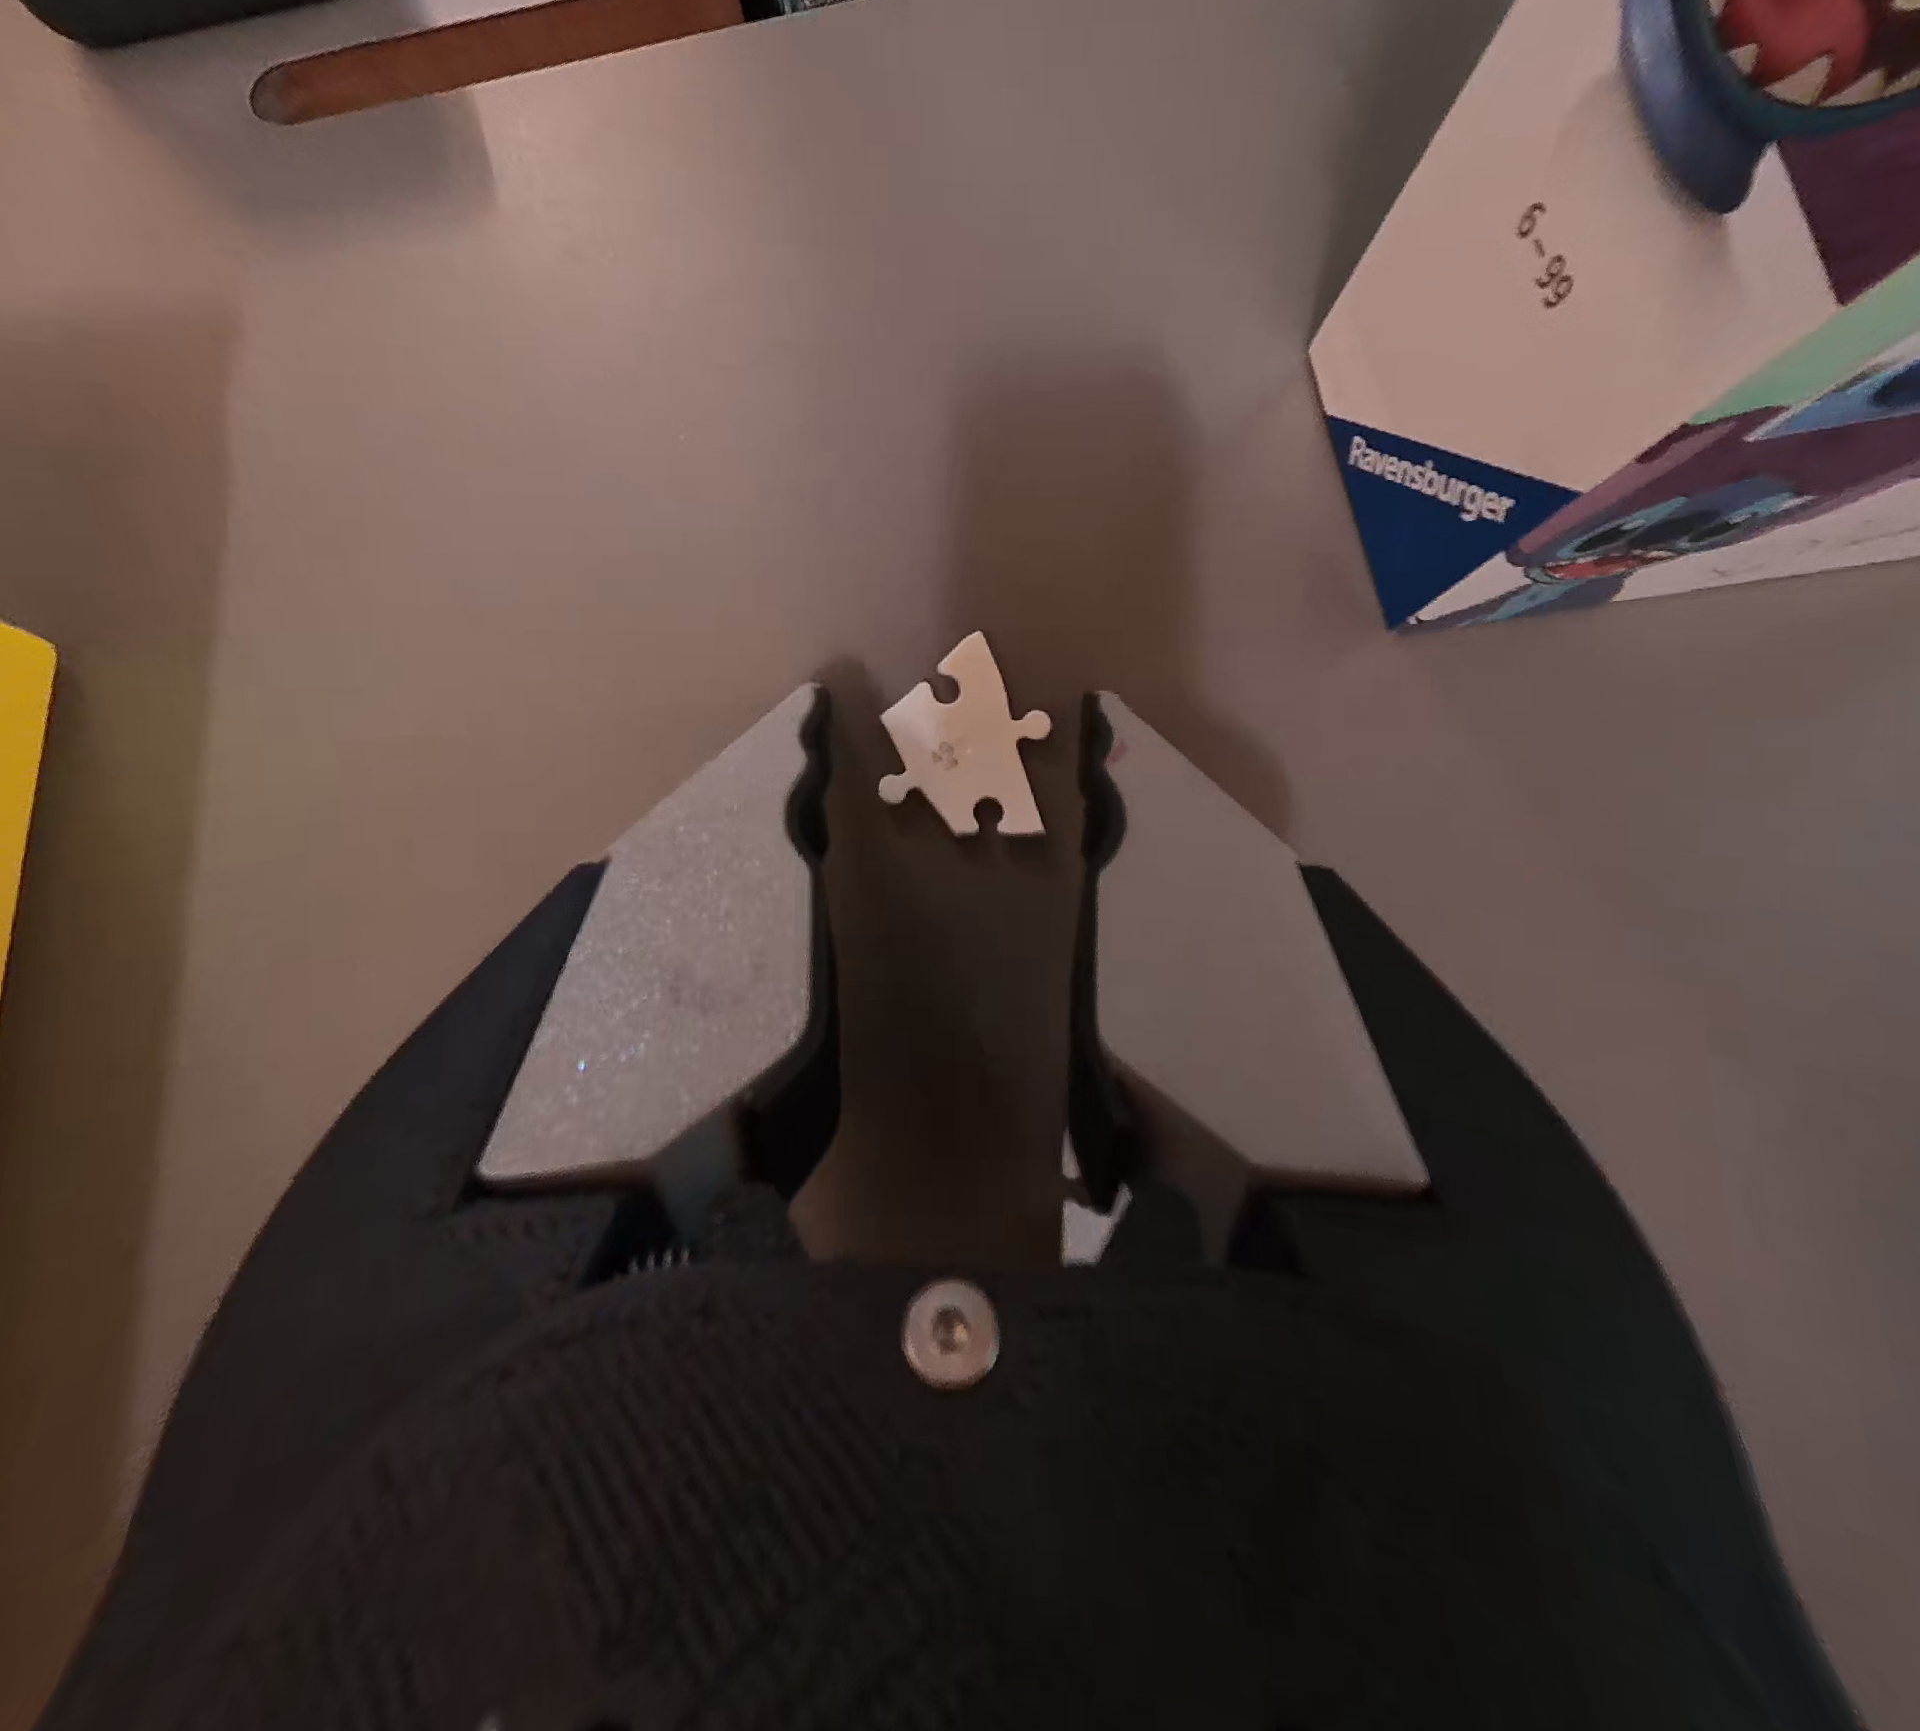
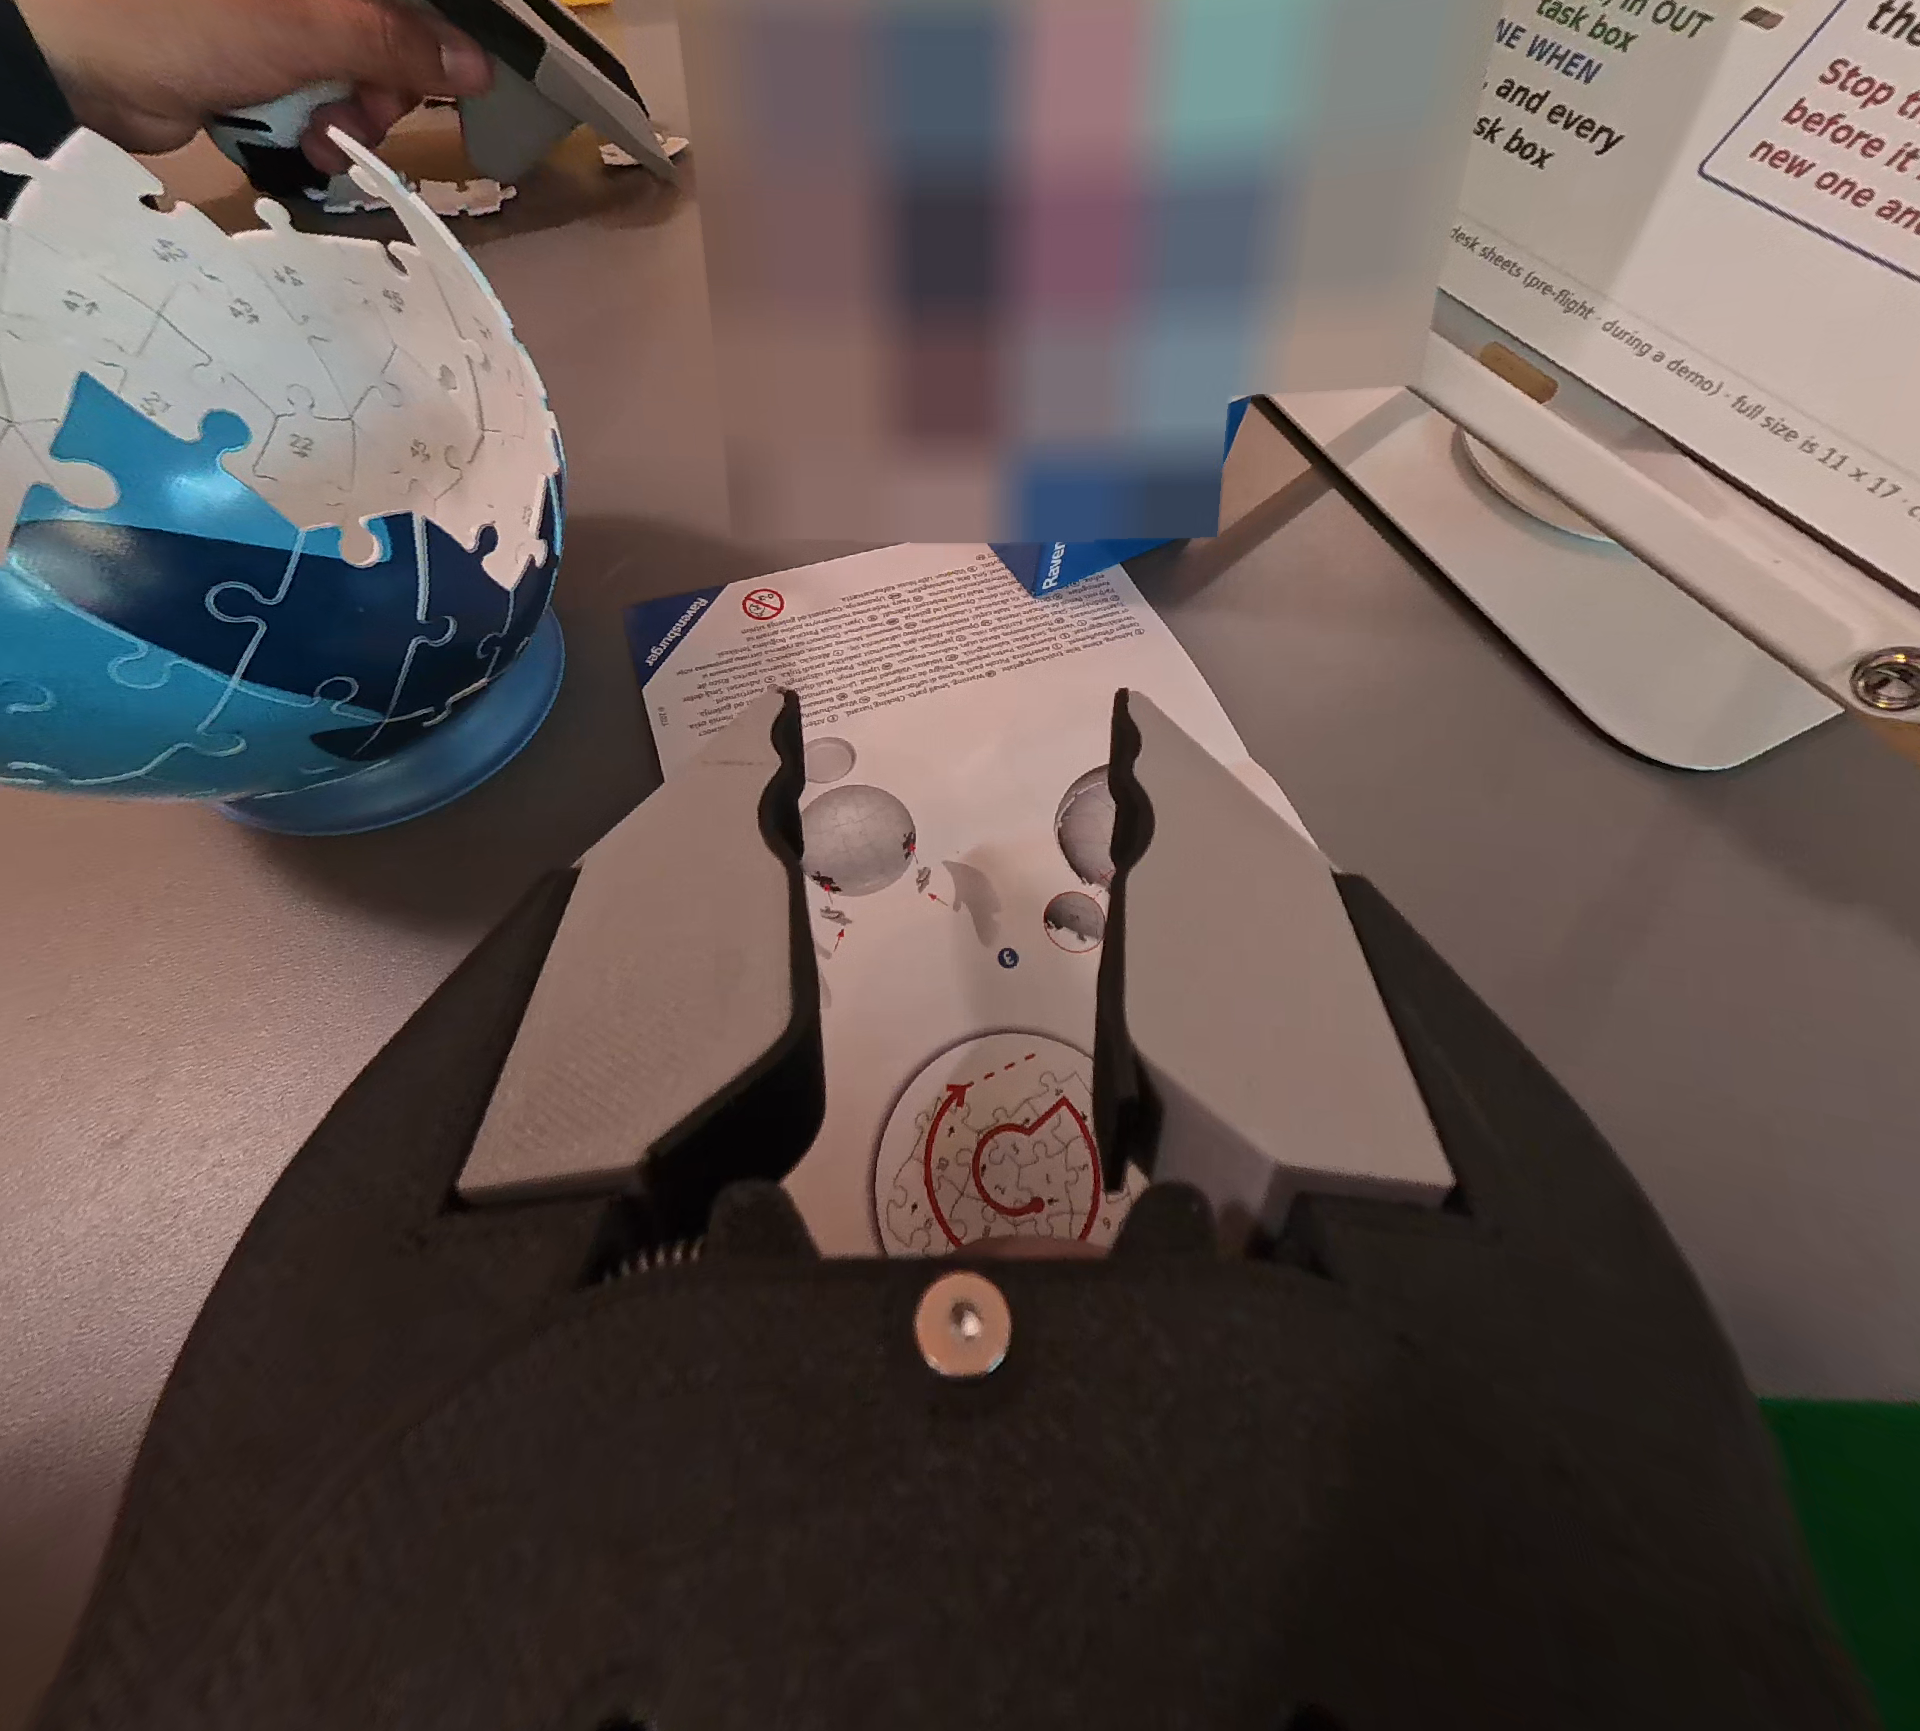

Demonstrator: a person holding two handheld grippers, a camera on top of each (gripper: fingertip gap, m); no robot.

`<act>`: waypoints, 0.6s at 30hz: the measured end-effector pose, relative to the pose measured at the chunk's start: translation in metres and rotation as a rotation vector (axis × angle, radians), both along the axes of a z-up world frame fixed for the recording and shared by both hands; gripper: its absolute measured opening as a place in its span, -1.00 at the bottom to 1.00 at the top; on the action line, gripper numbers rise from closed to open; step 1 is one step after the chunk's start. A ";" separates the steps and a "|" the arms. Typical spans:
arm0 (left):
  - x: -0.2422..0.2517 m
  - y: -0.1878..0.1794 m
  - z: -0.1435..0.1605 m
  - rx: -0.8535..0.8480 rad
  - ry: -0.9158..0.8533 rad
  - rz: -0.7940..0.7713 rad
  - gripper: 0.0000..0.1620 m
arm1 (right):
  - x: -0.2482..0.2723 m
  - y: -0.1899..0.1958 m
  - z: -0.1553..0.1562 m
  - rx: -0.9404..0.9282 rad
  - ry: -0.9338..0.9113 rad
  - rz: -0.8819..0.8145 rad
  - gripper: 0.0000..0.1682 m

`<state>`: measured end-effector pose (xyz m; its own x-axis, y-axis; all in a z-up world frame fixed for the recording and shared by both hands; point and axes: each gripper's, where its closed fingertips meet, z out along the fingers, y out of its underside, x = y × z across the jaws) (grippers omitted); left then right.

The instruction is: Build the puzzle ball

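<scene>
Your left gripper [image 1: 951,751] hung over the grey table [image 1: 623,434] with its jaws spread wide, and a single white puzzle piece [image 1: 964,739] lay flat between the fingertips, touching neither pad as far as the left wrist view showed. Beyond that piece and off to its right stood the puzzle box [image 1: 1621,331].

Your right gripper [image 2: 951,746] was also parted and held nothing, hovering over the instruction sheet [image 2: 935,673]. Left of that sheet, the half-built puzzle ball [image 2: 260,518] sat on its blue stand [image 2: 447,767], white inner faces showing.
</scene>
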<state>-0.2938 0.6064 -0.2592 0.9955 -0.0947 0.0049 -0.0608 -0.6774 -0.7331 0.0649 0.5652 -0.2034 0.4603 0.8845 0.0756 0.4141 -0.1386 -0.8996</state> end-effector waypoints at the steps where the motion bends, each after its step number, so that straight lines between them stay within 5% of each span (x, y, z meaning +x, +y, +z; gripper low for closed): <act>1: 0.003 -0.002 0.000 0.000 -0.002 -0.023 -0.62 | 0.000 0.000 0.000 0.001 0.001 -0.002 -0.33; 10: 0.003 -0.005 0.005 0.012 0.053 -0.069 -0.63 | 0.001 0.002 0.001 0.007 -0.004 -0.007 -0.34; 18: 0.024 -0.006 0.057 0.244 0.175 -0.151 -0.63 | 0.005 0.002 0.010 -0.011 0.037 -0.006 -0.34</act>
<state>-0.2700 0.6006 -0.2017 0.9539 -0.2187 -0.2056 -0.2863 -0.4565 -0.8424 0.0694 0.5671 -0.1933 0.4678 0.8825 0.0490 0.3800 -0.1508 -0.9126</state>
